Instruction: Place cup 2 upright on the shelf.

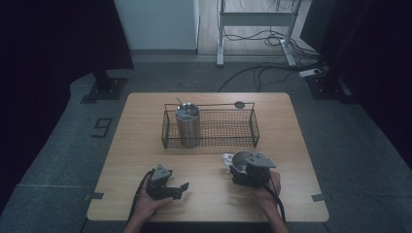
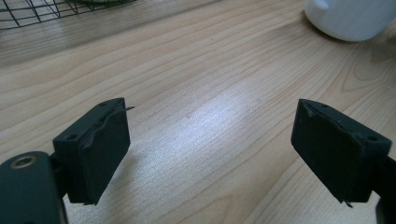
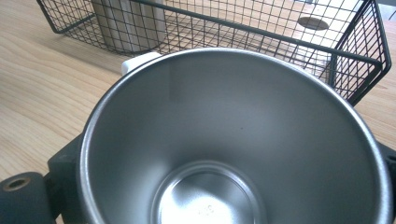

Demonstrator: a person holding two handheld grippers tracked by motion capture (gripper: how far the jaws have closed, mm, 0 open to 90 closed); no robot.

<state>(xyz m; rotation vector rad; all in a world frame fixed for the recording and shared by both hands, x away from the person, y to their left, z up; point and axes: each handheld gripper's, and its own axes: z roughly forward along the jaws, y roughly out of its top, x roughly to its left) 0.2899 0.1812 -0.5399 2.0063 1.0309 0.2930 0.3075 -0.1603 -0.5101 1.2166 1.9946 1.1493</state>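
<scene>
Nearest the lens in the right gripper view, one steel cup [image 3: 233, 140] with a white outer wall sits between that gripper's black jaws, its open mouth turned to the camera and its polished inside visible down to the base. In the high view the same cup [image 1: 239, 160] lies at lower centre-right of the frame, just in front of the basket, with the right gripper [image 1: 245, 170] closed around it from behind; the jaws press on its sides.

Items counted, largest first:

One wooden table [image 1: 145, 145], occupying the middle of the high view.

One black wire basket [image 1: 233, 141], centre of the table, long side facing the person. Its far rail carries one round tag [image 1: 239, 104].

Two cups in all: the held one, and one lidded steel tumbler [image 1: 188, 125] standing upright inside the basket at its left end.

Two grippers, one in each hand. The left gripper [image 1: 180, 189] rests at lower left of the high view, well apart from the cup. Its jaws stand partly open with bare tabletop between them and nothing held; its own view shows the white cup wall [image 2: 350, 18] at upper right.
</scene>
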